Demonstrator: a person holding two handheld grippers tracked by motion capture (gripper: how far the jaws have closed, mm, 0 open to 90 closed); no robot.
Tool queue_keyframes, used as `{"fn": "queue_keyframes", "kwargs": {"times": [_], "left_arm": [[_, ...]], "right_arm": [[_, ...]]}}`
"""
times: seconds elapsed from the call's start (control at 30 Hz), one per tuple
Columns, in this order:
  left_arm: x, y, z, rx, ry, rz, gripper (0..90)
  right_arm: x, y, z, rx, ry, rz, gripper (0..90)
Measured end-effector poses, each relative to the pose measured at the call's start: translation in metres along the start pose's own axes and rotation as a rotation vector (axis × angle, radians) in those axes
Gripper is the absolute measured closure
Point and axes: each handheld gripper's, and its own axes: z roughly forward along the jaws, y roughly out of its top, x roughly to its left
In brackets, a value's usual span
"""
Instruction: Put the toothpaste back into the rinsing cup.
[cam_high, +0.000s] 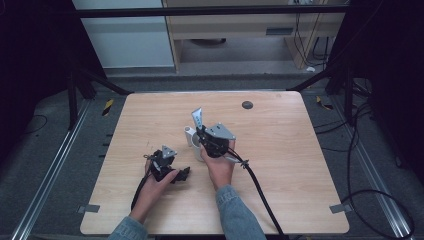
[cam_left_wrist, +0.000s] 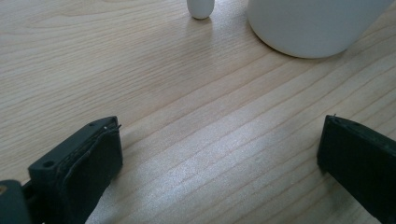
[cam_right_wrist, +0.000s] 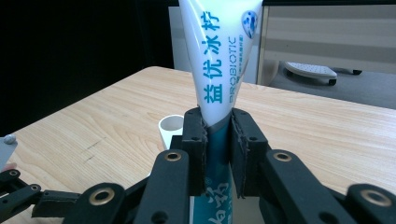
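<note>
the right gripper (cam_right_wrist: 218, 135) has its fingers clamped on a toothpaste tube (cam_right_wrist: 219, 60), upright just above the white cup (cam_right_wrist: 171, 125). next, lower it in. the left gripper (cam_left_wrist: 219, 154) rests wide open, empty, on the table (cam_high: 280, 150).

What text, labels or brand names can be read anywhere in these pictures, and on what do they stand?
"益优冰柠": large teal characters running down the white toothpaste tube clamped in the right gripper.
"PROBIOTIC": smaller teal letters beside those characters, same tube.
Two white characters low on the tube's teal part: cut off, unreadable.
Small round emblem near the tube's top edge: too small to read.
White cup, table: no text.
</note>
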Motion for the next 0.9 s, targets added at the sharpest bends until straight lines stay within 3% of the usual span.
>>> {"fn": "queue_keyframes", "kwargs": {"times": [0.53,0.9], "left_arm": [[0.0001,0.0001,0.0001,0.000,0.000,0.001,0.0],[0.0001,0.0001,0.0001,0.000,-0.001,0.001,0.0]], "right_arm": [[0.0010,0.0029,0.0018,0.019,0.010,-0.023,75.6],[0.0013,0.0042,0.0020,0.038,0.017,-0.025,64.1]]}}
